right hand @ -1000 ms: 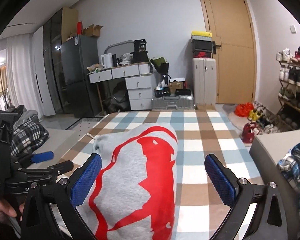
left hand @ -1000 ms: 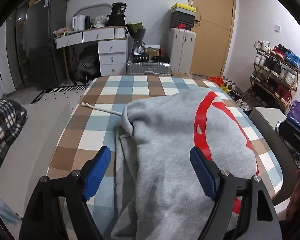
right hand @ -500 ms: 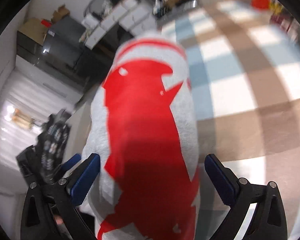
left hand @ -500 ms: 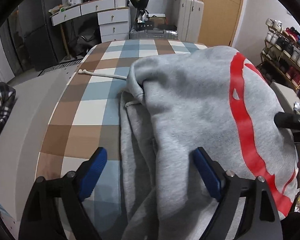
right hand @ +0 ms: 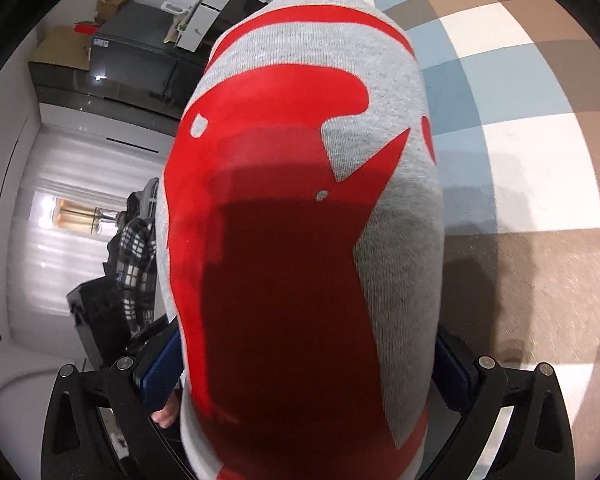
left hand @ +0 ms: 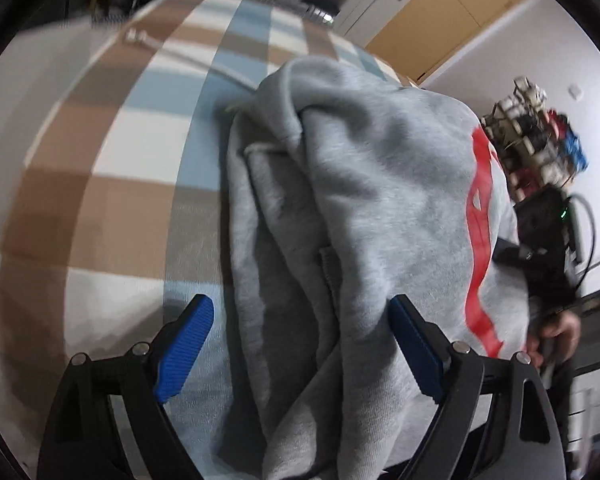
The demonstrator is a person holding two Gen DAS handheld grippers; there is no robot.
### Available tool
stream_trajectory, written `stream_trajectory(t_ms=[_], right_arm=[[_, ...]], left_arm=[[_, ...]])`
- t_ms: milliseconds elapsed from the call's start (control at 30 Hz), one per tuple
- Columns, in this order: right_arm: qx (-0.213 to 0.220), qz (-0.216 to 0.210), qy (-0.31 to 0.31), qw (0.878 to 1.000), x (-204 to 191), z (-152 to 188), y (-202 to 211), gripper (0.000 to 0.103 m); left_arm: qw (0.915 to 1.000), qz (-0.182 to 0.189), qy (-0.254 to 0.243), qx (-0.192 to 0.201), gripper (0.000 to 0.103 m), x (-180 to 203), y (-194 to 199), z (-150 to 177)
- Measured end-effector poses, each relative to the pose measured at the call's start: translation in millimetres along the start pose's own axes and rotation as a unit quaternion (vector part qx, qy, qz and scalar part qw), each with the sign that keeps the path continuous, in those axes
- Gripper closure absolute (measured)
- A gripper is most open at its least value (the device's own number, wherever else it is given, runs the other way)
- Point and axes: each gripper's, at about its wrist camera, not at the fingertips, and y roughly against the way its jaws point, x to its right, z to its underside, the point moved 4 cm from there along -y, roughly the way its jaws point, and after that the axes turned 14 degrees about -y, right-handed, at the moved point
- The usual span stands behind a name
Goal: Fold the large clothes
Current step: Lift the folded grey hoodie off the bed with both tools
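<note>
progress: we're guessing late, hoodie (left hand: 360, 200) already bundled on the checked table (left hand: 112, 184) near its front edge | left gripper (left hand: 300, 344) spread wide around the grey layers | right gripper (right hand: 308, 364) straddling the red-print end, can't tell if it's pinching | left: final fold, tidying

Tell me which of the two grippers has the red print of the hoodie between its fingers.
The right gripper: the red print of the hoodie fills the gap between its open fingers. Between the left gripper's fingers lies only plain grey fabric.
</note>
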Motion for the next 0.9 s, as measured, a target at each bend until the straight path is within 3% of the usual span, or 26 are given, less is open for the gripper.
stream_trajectory(t_ms=[133, 200, 267, 433, 567, 700, 767, 800, 833, 900], right_arm=[[0.001, -0.021, -0.002, 1.0, 5.2, 2.8, -4.4, 0.0], [-0.001, -0.022, 0.003, 1.0, 5.2, 6.1, -2.3, 0.0], [0.001, -0.027, 0.006, 1.0, 5.3, 8.1, -1.1, 0.0], [0.003, -0.053, 0.009, 0.999, 9.9, 10.3, 2.9, 0.0], [0.011, -0.055, 0.014, 0.998, 8.5, 8.1, 1.9, 0.004], [0.017, -0.06, 0.021, 0.998, -0.9, -1.9, -2.3, 0.009], [0.021, -0.069, 0.019, 0.997, 0.2, -1.4, -1.7, 0.011], [0.022, -0.073, 0.019, 0.997, 2.2, -1.9, -1.2, 0.011], [0.022, -0.077, 0.018, 0.997, 3.0, -2.1, -1.3, 0.011], [0.02, -0.085, 0.017, 0.996, 8.0, -2.5, 0.7, 0.011]], left_arm=[[0.9997, 0.016, 0.02, -0.006, 0.017, -3.2, -1.8, -1.0], [0.9985, 0.042, 0.032, -0.017, 0.016, -2.6, -8.4, -1.1], [0.9973, 0.061, 0.036, -0.017, 0.01, -4.1, -10.0, -4.2], [0.9985, 0.054, 0.01, -0.007, 0.001, 6.2, -15.3, -8.3], [0.9995, 0.021, -0.022, -0.007, 0.001, 11.7, -24.6, -20.1], [0.9982, 0.059, -0.006, 0.001, 0.002, 7.8, -26.8, -24.0], [0.9975, 0.071, -0.005, 0.0, 0.013, 6.5, -28.6, -26.5], [0.9933, 0.114, 0.01, -0.01, 0.041, 6.4, -32.6, -26.5], [0.9877, 0.15, 0.04, -0.021, 0.043, 1.1, -37.3, -25.9], [0.9846, 0.163, 0.06, -0.018, 0.048, -6.5, -38.4, -25.8]])
